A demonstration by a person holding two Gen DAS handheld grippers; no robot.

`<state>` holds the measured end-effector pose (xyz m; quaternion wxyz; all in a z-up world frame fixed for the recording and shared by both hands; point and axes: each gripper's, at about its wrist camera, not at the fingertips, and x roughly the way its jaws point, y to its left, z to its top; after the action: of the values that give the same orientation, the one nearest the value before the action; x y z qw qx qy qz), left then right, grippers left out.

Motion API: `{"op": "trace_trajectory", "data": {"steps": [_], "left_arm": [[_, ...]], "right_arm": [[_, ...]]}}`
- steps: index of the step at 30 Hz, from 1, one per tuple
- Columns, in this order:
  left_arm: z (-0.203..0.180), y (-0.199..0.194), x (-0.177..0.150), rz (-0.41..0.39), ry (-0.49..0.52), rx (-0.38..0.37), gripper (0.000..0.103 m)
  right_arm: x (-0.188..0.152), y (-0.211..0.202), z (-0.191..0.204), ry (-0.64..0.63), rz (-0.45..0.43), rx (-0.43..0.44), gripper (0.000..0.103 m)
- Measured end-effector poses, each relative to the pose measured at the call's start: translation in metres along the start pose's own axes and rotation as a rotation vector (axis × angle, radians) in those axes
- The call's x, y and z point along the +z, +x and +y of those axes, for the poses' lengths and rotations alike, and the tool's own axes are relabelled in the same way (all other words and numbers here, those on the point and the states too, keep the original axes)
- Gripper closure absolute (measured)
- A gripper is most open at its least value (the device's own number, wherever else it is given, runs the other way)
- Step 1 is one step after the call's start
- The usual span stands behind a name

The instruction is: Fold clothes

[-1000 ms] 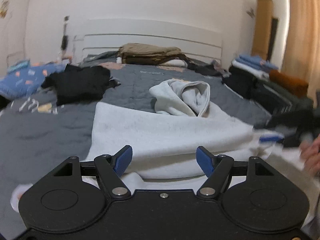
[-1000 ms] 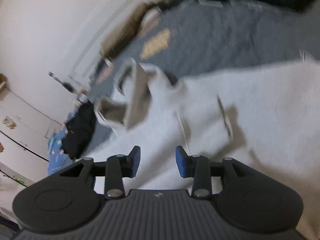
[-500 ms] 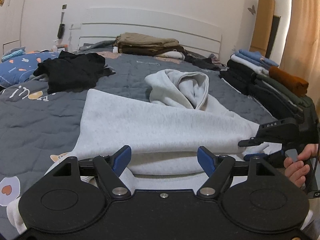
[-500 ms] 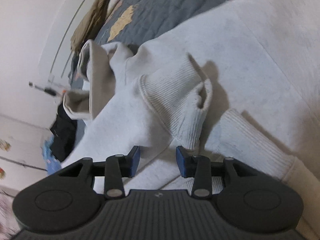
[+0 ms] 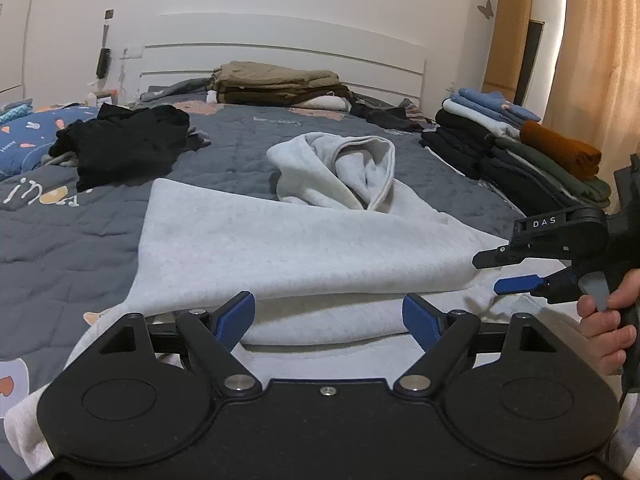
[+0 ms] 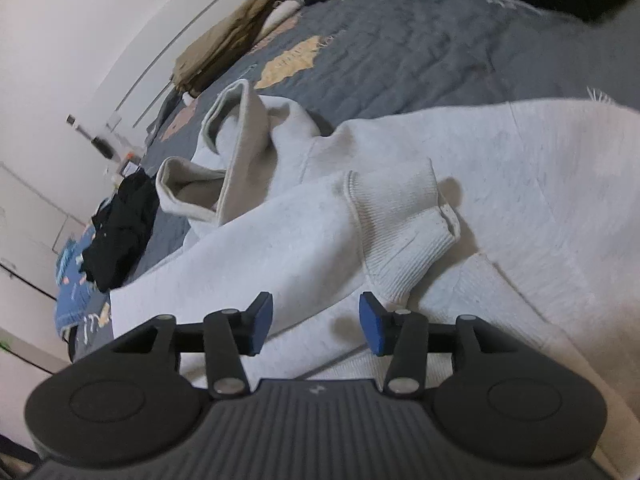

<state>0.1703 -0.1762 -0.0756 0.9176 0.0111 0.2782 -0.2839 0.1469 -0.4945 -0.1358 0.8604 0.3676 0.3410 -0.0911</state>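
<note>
A light grey hoodie (image 5: 304,240) lies spread on the grey quilt, its hood (image 5: 344,172) bunched at the far end and one sleeve folded across the body. The sleeve's ribbed cuff (image 6: 400,232) rests on the body just beyond my right gripper (image 6: 316,322). That gripper's jaws are opening, with nothing between the blue pads. My left gripper (image 5: 328,316) hovers over the hoodie's near hem; its jaws are opening wide and hold nothing. In the left wrist view the right gripper (image 5: 516,272) appears at the right edge, held by a hand (image 5: 608,324).
A black garment (image 5: 128,144) lies crumpled at the far left of the bed. Folded brown clothes (image 5: 276,84) are stacked by the headboard. A row of folded clothes (image 5: 516,140) lines the right side. A blue patterned pillow (image 5: 24,132) sits at far left.
Both grippers' jaws have widened. The right gripper has let the sleeve cuff down onto the hoodie and drawn back a little. The left view has steadied over the hem.
</note>
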Motion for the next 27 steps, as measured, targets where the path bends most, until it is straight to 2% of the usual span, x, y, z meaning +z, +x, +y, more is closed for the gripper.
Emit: {"op": "trace_trajectory", "data": {"steps": [11, 27], "left_arm": [[-0.018, 0.003, 0.001, 0.022, 0.016, -0.043, 0.018], [-0.058, 0.018, -0.002, 0.057, 0.037, -0.121, 0.017]], "right_arm": [[-0.003, -0.03, 0.014, -0.195, -0.044, -0.042, 0.05], [-0.002, -0.067, -0.021, -0.259, -0.09, -0.115, 0.049]]}}
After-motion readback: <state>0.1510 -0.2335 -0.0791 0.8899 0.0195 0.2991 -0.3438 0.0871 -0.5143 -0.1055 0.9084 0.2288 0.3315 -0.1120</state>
